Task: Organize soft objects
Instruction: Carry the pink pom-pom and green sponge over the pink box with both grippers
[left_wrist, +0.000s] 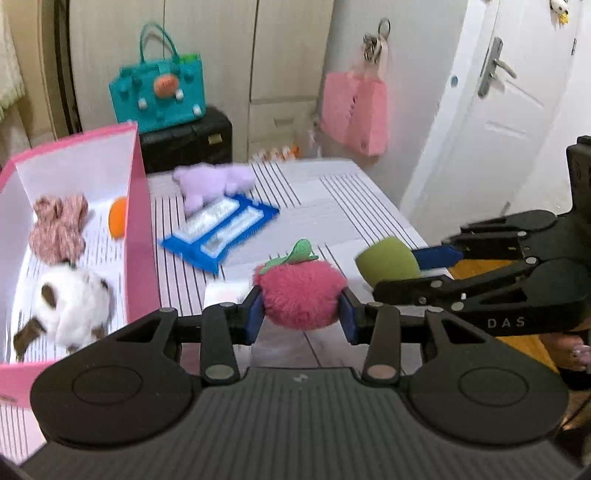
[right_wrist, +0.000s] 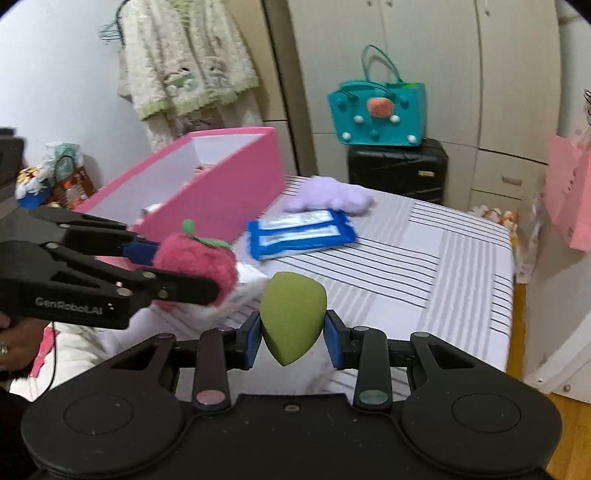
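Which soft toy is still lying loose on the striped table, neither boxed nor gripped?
The purple plush, partly resting on the blue packet.

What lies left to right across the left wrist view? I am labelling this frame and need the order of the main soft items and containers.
pink box → blue pouch → pink plush strawberry in the left hand-held gripper → green sponge in the right hand-held gripper.

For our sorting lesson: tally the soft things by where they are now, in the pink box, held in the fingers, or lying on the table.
In the pink box: 3 (pink scrunchie, white plush, orange ball)
Held: 2 (pink pompom, green sponge)
On the table: 1 (purple plush)
Total: 6
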